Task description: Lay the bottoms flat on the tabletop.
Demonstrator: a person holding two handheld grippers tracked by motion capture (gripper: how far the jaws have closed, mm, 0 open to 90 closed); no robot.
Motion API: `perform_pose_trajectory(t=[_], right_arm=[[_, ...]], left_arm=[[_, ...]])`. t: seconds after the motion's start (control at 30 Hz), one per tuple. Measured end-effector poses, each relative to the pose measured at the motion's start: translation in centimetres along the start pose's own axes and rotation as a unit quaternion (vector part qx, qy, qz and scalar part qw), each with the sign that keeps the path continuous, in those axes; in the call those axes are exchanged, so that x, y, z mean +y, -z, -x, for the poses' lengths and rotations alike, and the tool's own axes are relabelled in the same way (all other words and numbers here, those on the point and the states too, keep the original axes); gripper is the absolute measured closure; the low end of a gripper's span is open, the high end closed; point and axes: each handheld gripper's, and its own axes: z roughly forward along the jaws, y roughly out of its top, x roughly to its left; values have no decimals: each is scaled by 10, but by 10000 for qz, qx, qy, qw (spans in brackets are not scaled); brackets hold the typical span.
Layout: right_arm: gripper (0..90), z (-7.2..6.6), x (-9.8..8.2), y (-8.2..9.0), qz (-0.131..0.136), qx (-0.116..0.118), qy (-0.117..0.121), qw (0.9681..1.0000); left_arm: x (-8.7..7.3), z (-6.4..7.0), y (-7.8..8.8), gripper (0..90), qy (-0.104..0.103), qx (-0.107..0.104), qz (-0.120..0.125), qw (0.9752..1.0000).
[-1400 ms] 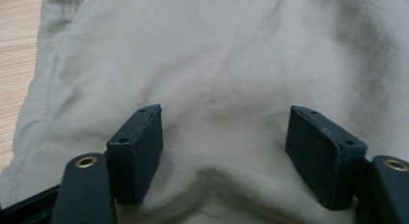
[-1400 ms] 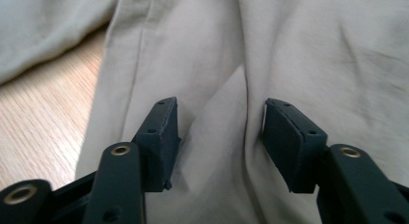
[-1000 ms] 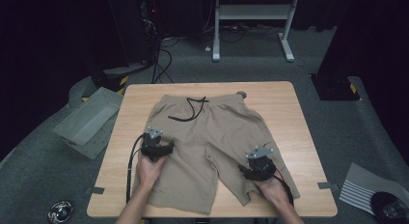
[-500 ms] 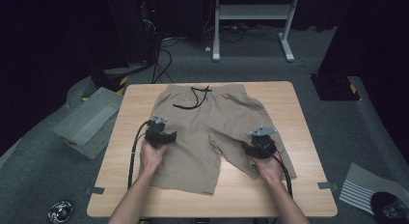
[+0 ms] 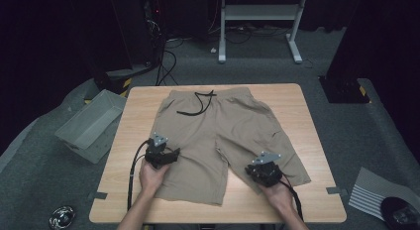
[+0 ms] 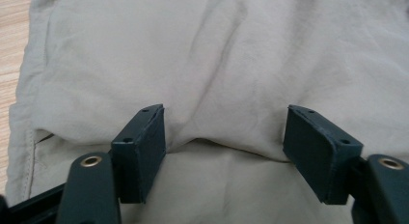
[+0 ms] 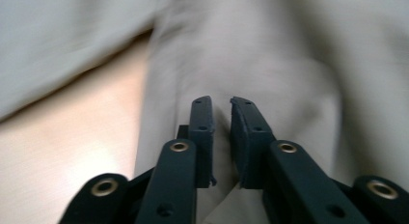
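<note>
shorts slid nearer, under both grippers.

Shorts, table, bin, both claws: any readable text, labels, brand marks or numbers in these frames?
No text can be read.
Shorts: plain beige cloth, no tag or print shows.
Table: bare wood, no marks.
Grey bin: no label shows.
Left claw and right claw: plain dark pads, only screw holes.
Striped sheet on the floor: lines, no letters.

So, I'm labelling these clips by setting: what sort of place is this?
Probably a lab or studio rig, not a home: a wooden table on grey carpet, cables on the floor by dark equipment, a metal stand behind.
</note>
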Motion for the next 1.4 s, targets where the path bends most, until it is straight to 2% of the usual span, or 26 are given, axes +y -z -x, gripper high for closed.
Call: perform_pose_trajectory(t=[0.07, 0.1, 0.17, 0.2, 0.27, 0.33, 0.4, 0.43, 0.5, 0.57, 0.63, 0.67, 0.73, 0.8, 0.9, 0.97, 1.03, 1.1, 1.13, 1.23, 1.33, 1.4], right_arm=[[747, -22, -2, 3, -34, 311, 311, 9990], [735, -33, -2, 4, -69, 417, 553, 9976], [704, -50, -1, 6, -109, 415, 933, 9947], [686, -52, 0, 6, -49, 365, 976, 9945], [654, -43, 3, 9, 181, 235, 714, 9970], [627, -27, 6, 10, 308, 7, 259, 9992], [623, -13, 4, 5, 139, -183, 59, 9997], [618, -11, 1, 1, 6, -134, 11, 9999], [629, -17, -4, 2, 58, 46, 144, 9999], [641, -27, -4, 5, -45, 302, 497, 9983], [632, -32, -4, 8, -39, 297, 699, 9971], [613, -29, -2, 10, 71, 228, 635, 9977], [575, -12, 5, 11, 349, 1, 229, 9991], [549, 12, 12, 8, 474, -286, -216, 9982], [531, 42, 18, -4, 381, -744, -534, 9951], [514, 55, 17, -11, 236, -836, -702, 9937], [500, 59, 13, -16, 92, -773, -796, 9938], [496, 55, 7, -14, 198, -811, -771, 9935], [493, 54, 6, -13, 208, -809, -774, 9935], [480, 52, 2, -11, 258, -846, -815, 9927], [464, 51, 2, -14, 344, -987, -925, 9902], [455, 51, 5, -16, 349, -1106, -1023, 9880]], left_arm=[[0, 0, 0, 302, -3, 17, -7, 10000], [0, 0, 0, 300, -2, 20, -12, 10000], [0, 0, 0, 298, 2, 21, -12, 10000], [0, 0, 0, 298, 2, 21, -12, 10000], [0, 0, 0, 298, 3, 21, -12, 10000], [0, 0, 0, 298, -2, 22, -9, 10000], [0, 0, 0, 298, 2, 14, -15, 10000], [0, 0, 0, 296, -7, -6, -23, 10000], [-2, -1, 3, 296, -22, -50, -6, 10000], [-5, -2, 6, 296, -59, -91, -52, 9999], [-4, -2, 11, 296, -106, -128, -208, 9996], [-3, -2, 13, 296, -131, -152, -338, 9992], [-2, -1, 15, 308, -108, -143, -431, 9989], [-1, -1, 15, 311, 12, -186, -364, 9992], [-1, 2, 13, 300, 74, -221, -202, 9995], [-1, 4, 9, 300, 53, -205, -201, 9996], [-1, 4, 6, 297, 10, -154, -119, 9998], [1, 2, 1, 299, 31, -152, -60, 9999], [5, 2, -3, 302, -98, -105, -100, 9998], [18, 0, -15, 289, -144, -129, -205, 9996], [34, -2, -31, 284, -182, -159, -285, 9993], [41, -5, -41, 279, -151, -135, -230, 9995]])
